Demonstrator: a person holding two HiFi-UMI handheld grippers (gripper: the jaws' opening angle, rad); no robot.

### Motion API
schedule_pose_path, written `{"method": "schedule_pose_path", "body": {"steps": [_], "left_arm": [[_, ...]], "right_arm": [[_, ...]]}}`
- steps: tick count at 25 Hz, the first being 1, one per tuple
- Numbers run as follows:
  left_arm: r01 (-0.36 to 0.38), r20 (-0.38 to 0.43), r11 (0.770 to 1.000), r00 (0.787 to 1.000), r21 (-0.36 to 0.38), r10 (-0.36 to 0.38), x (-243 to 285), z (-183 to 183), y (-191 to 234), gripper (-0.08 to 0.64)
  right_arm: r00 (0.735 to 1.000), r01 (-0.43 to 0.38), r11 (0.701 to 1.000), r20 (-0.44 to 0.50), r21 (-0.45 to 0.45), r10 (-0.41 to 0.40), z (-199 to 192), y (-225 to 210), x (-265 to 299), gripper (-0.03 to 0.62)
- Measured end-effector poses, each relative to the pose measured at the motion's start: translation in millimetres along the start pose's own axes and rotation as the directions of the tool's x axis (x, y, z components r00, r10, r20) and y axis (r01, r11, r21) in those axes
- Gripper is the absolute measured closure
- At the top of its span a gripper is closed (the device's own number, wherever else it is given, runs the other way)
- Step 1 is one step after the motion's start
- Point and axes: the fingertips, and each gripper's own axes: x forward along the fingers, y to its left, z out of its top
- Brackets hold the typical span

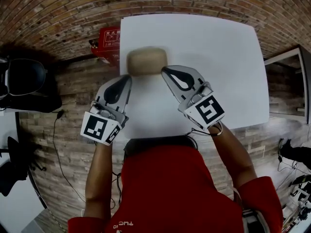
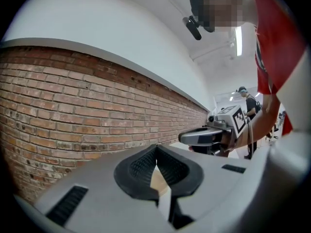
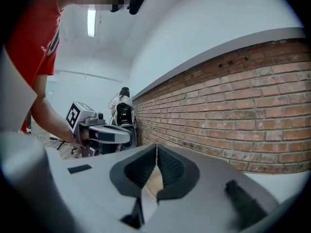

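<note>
Left hand-held gripper (image 1: 127,78), right hand-held gripper (image 1: 164,70), closed beside tan object (image 1: 147,60)

left claw (image 1: 127,77), right claw (image 1: 165,70): grey shells, black ribbed pads | marker cubes (image 1: 101,128): black-white squares | shirt (image 1: 170,188): red, short sleeves

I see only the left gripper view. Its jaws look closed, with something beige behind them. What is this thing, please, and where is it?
Observer: The head view shows a beige rounded object, blurred, on a white table, just ahead of the left gripper.
Operator: Where does the right gripper point?
Observer: The right gripper points at the object's right end, jaws together. I cannot tell whether it touches.
Operator: Anything else nearby?
Observer: A red box stands beside the table's far left corner.
</note>
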Motion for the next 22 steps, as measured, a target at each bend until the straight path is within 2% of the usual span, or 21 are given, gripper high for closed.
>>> {"method": "schedule_pose_path", "body": {"steps": [6,13,14,16,18,19,20,22], "left_arm": [[0.02,-0.036,1.0,0.999,0.01,-0.019,27.0,-12.7,14.4,0.545],[0.117,-0.076,0.993,0.991,0.026,-0.115,43.2,-28.7,24.8,0.54],[0.136,-0.084,0.99,0.988,0.03,-0.133,45.5,-30.8,25.1,0.51],[0.176,-0.099,0.984,0.98,0.035,-0.172,49.1,-35.2,26.2,0.379],[0.214,-0.118,0.976,0.971,0.047,-0.207,51.2,-39.8,29.1,0.327],[0.232,-0.131,0.971,0.966,0.056,-0.223,52.5,-42.5,31.0,0.298],[0.251,-0.147,0.966,0.96,0.066,-0.239,54.0,-45.7,32.7,0.273],[0.294,-0.186,0.952,0.944,0.087,-0.274,57.4,-54.4,34.8,0.214]], "right_arm": [[1.0,0.005,1.0,-0.028,-0.017,-0.005,-14.9,-21.7,17.0,0.56],[0.998,0.001,0.999,-0.066,-0.036,-0.004,-26.1,-32.9,40.2,0.56],[0.997,-0.006,0.999,-0.078,-0.032,0.004,-30.3,-34.3,41.9,0.558],[0.993,-0.03,0.999,-0.111,-0.028,0.027,-40.8,-35.1,45.4,0.558],[0.988,-0.061,0.998,-0.146,-0.031,0.056,-49.2,-32.1,50.8,0.555],[0.983,-0.082,0.996,-0.166,-0.039,0.075,-53.0,-29.9,53.7,0.537],[0.977,-0.107,0.993,-0.188,-0.048,0.096,-57.0,-27.4,56.3,0.469],[0.963,-0.16,0.984,-0.231,-0.073,0.139,-65.4,-22.4,59.8,0.413]]}}
